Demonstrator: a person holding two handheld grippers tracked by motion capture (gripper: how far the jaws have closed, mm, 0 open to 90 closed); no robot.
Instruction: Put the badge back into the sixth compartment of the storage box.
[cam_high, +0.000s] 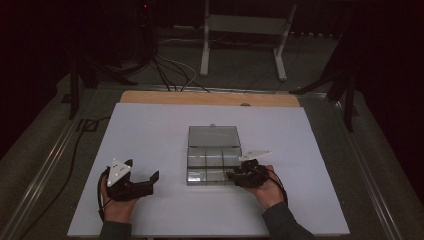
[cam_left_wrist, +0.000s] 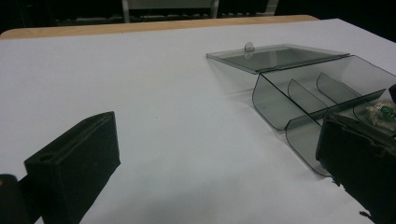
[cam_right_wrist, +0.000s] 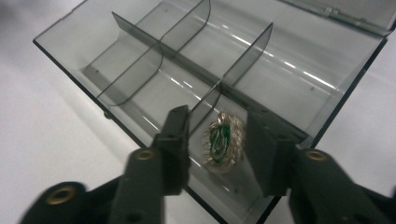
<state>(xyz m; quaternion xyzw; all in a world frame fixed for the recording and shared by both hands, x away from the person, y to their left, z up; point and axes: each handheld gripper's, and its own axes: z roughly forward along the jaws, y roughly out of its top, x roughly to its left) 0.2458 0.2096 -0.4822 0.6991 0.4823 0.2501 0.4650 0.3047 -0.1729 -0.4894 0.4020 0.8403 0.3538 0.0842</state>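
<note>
Right gripper (cam_right_wrist: 219, 140) jaws are standing apart around the brooch (cam_right_wrist: 223, 139) in the box (cam_right_wrist: 140, 51) compartment, not pressing it. Left gripper (cam_high: 131, 181) jaws are gaping, idle. Brooch risks tipping against the divider (cam_right_wrist: 205, 105) if nudged

Green-and-gold brooch (cam_right_wrist: 222, 140) upright in open box (cam_right_wrist: 299, 70).

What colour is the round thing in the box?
Gold with a green swirl in the middle: the brooch, best seen in the right gripper view.

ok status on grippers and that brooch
Right gripper open around brooch, in the box corner compartment. Left gripper open, idle. Nothing obstructing.
</note>
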